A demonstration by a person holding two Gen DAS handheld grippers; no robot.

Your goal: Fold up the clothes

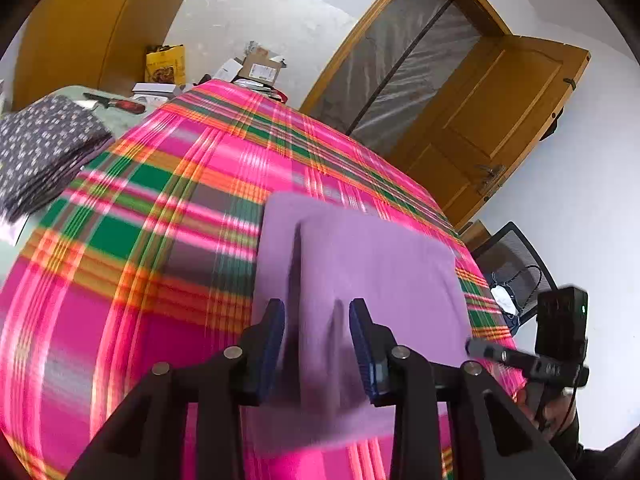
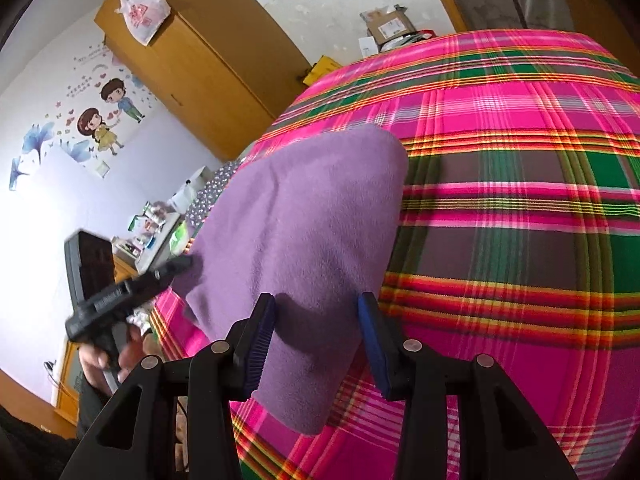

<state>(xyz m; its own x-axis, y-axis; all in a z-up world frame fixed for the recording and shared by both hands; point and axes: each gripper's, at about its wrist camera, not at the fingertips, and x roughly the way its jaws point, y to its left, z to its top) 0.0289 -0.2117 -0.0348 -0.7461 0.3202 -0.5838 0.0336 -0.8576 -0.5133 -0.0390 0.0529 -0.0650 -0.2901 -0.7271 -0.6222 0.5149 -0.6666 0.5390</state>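
Two hand-held grippers over one folded purple garment (image 2: 304, 232), which lies flat on a pink, green and orange plaid bedcover (image 2: 520, 208).

Left gripper (image 1: 317, 344): jaws apart, blue pads (image 1: 276, 336) standing either side of the near part of the garment. Cloth lies between them but the pads are clear of it; nothing gripped. Left wrist view is motion-blurred, so cloth detail is soft. A dark fold line runs up the garment from just left of the jaw gap.

Right gripper (image 2: 317, 340): jaws likewise parted, blue pads (image 2: 260, 344) flanking the near end of the garment without pinching it. Nothing held.

Each gripper shows in the other's view: the right gripper at the right edge of the left wrist view, the left gripper (image 2: 188, 262) at the garment's left edge in the right wrist view, with a hand (image 2: 116, 356) on its grip.

Surroundings: folded dark floral cloth (image 1: 44, 148) at the bed's far left corner; cardboard boxes (image 1: 256, 66) beyond the bed; wooden door (image 1: 492, 120) ajar; wooden wardrobe (image 2: 200, 60) against the wall.
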